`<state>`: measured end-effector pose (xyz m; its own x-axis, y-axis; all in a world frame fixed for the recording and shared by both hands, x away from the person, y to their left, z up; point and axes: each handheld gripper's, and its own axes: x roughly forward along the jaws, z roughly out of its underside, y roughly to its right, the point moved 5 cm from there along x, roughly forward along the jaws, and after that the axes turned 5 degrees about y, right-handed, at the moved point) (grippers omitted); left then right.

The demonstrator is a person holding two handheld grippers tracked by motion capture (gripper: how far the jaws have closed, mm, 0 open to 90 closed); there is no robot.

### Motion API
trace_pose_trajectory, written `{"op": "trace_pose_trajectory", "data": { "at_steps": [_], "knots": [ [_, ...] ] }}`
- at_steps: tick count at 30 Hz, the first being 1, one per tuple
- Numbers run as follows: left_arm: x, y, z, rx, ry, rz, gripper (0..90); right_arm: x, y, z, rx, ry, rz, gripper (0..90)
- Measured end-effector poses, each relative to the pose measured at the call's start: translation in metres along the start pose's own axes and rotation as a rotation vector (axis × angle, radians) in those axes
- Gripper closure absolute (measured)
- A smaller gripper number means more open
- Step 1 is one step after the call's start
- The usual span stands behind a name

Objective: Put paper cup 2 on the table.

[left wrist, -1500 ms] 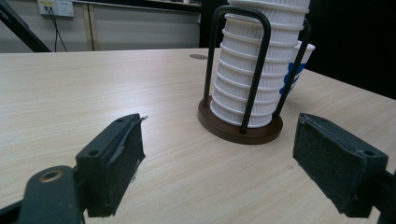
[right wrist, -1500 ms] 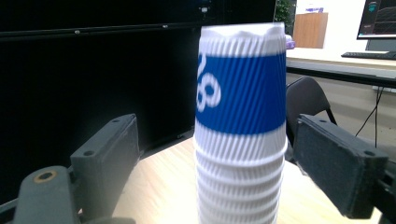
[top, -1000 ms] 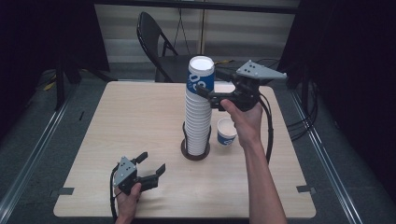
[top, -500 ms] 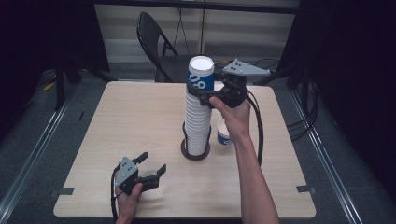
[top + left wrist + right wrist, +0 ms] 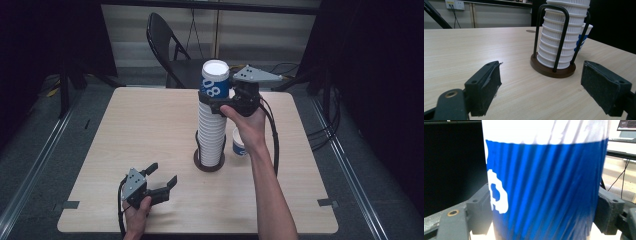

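Cups first: centre of the high view we've got a tall stack of cups [image 5: 210, 131] sitting in a wire holder on a round wooden base [image 5: 209, 164], and the top cup [image 5: 215, 80] is the blue-printed one, right at the peak of the stack near the upper middle of the frame. The right gripper [image 5: 220, 102] has its jaws either side of that cup just under the print; in the right gripper view the blue wall [image 5: 544, 187] sits between both pads and looks pinched, so we'd guess it's either being lifted off or seated on. Gripping it low makes sense, since the rim stays free. A second blue cup [image 5: 239, 145] stands on the table [image 5: 125, 125] just right of the base, partly behind the forearm. The left gripper [image 5: 161, 181] rests at the lower left, jaws spread wide with nothing between them, probably parked out of the way.
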<state>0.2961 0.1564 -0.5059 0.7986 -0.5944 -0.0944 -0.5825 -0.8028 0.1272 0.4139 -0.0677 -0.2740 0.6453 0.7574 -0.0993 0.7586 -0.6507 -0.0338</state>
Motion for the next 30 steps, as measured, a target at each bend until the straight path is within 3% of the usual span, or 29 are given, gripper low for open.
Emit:
{"op": "trace_pose_trajectory", "data": {
  "at_steps": [12,30],
  "knots": [
    [0.0,-0.001,0.0,-0.005,-0.001,0.001,16.1,0.003,0.0,0.0,-0.011,0.003,-0.005,18.7],
    [0.0,-0.001,0.0,-0.011,0.002,-0.002,16.1,-0.006,0.0,-0.019,-0.014,0.066,0.006,19.7]
  ]
}}
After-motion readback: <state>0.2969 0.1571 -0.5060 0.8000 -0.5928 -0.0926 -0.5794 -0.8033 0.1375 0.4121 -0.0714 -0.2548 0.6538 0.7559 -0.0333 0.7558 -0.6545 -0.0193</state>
